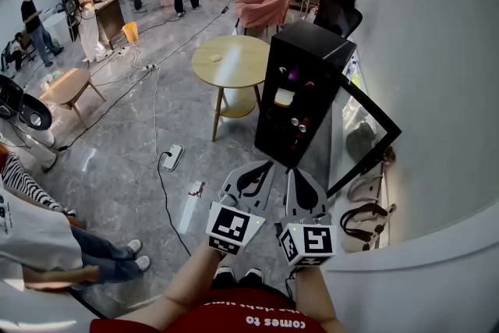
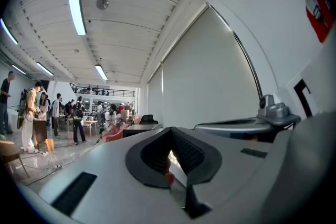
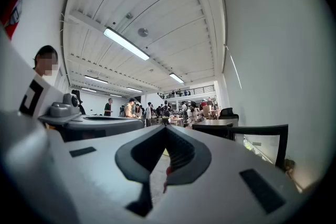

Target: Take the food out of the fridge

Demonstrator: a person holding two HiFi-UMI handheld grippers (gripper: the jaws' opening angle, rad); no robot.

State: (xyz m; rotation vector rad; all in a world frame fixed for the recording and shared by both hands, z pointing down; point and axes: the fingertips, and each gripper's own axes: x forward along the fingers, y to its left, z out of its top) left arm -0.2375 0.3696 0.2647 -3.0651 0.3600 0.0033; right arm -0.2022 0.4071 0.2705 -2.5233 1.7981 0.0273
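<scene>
**Fridge [image 1: 308, 66] open, food [image 1: 284, 97] untouched**

Food sits on shelves inside the black fridge, door [image 1: 366, 132] swung wide, well apart from the left hand-held gripper [image 1: 265, 166] and right hand-held gripper [image 1: 294, 174], both closed on nothing. Small cans [image 1: 299, 123] look light, rigid, probably slick: grasp mid-body.

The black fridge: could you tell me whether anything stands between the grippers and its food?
Nothing visible: the black fridge stands open, only grey floor between it and the left gripper and right gripper.
</scene>
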